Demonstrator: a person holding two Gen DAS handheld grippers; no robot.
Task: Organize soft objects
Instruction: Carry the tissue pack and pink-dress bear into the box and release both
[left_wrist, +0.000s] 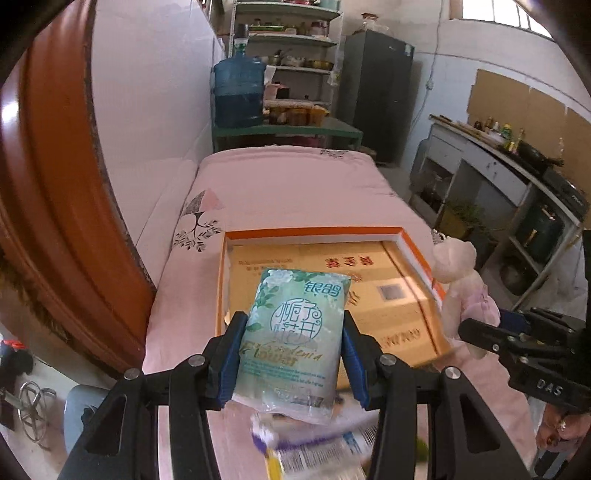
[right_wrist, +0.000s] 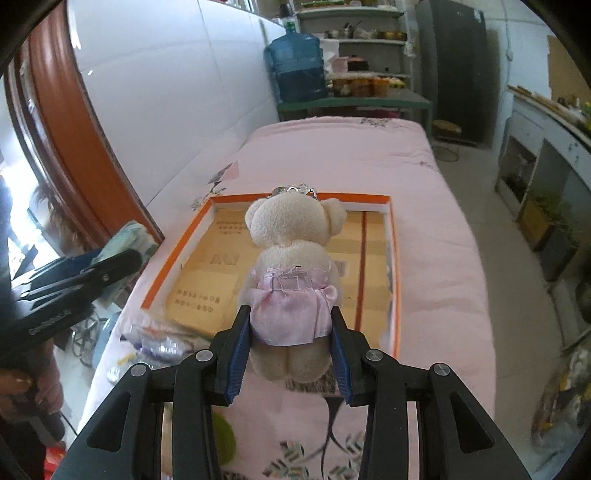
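We see a long bed (right_wrist: 424, 229) with a pink cover, and on it lies a shallow orange box (left_wrist: 314, 233), open on top, with yellow cardboard on its bottom. The box looks empty, so we judge it is the place where the soft things go

Our right gripper (right_wrist: 291, 350) holds a bear (right_wrist: 293, 254) in a pink dress. The jaws stand about half open and press its hips from both sides; the bear is upright, with its back to the camera, above the near part of the box. In the left view the same bear hangs just beside the right rim of the box

Our left gripper (left_wrist: 293, 354) holds a tissue pack (left_wrist: 295, 332), green with flowers. Its jaws are also about half open and they squeeze the long sides of the pack, which hangs above the near edge of the box

Some small wrapped packets (right_wrist: 159, 341) lie on the cover near the box, not yet collected

We think the step now is the carrying: both things are lifted and nearly over the box. Next we need to bring each one lower, inside the rim, keep them apart so they do not land on each other, and then open the jaws. Both are soft, so a low drop is enough
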